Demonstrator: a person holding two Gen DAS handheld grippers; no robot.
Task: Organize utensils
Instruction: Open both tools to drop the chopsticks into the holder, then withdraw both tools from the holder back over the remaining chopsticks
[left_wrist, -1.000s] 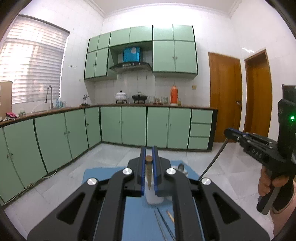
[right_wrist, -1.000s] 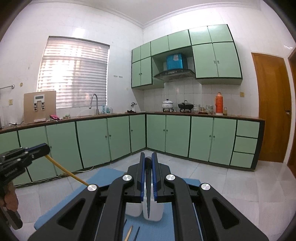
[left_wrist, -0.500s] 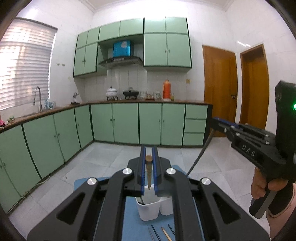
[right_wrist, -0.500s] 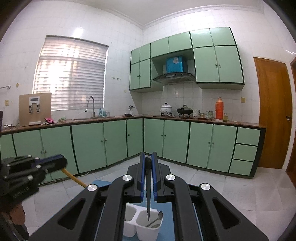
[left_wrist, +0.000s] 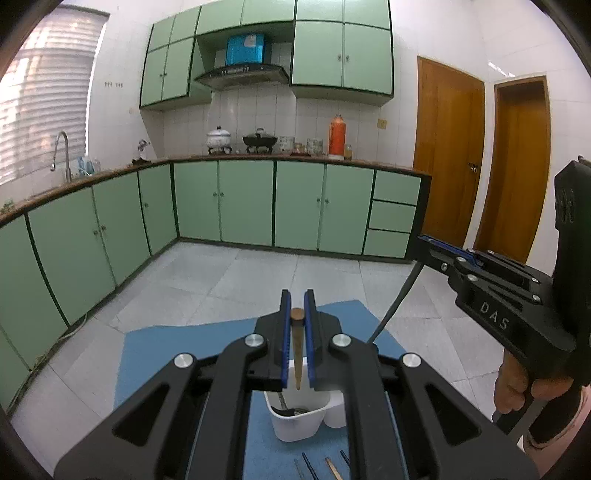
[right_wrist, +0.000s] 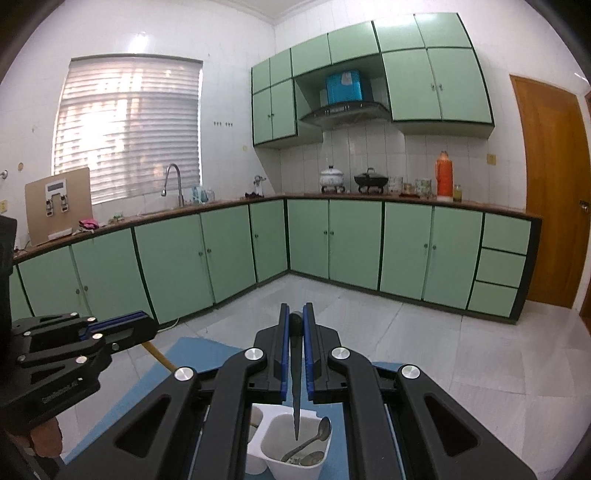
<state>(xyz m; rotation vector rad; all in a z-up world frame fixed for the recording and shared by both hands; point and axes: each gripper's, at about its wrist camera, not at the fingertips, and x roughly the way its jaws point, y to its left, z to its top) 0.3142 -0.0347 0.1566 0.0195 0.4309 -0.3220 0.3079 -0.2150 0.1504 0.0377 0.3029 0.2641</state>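
My left gripper (left_wrist: 297, 325) pinches a wooden chopstick (left_wrist: 296, 350), my right gripper (right_wrist: 295, 325) a dark chopstick (right_wrist: 295, 380); both tips hang over the white holder (right_wrist: 295, 459) near me on the blue mat (left_wrist: 177, 354).

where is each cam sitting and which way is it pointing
Left wrist: sits on the left gripper, looking forward and slightly down its fingers at the wooden chopstick it clamps; the right gripper and a hand show.
Right wrist: sits on the right gripper, looking along the dark chopstick it clamps; the left gripper shows.
Shared: white utensil holder, blue mat.
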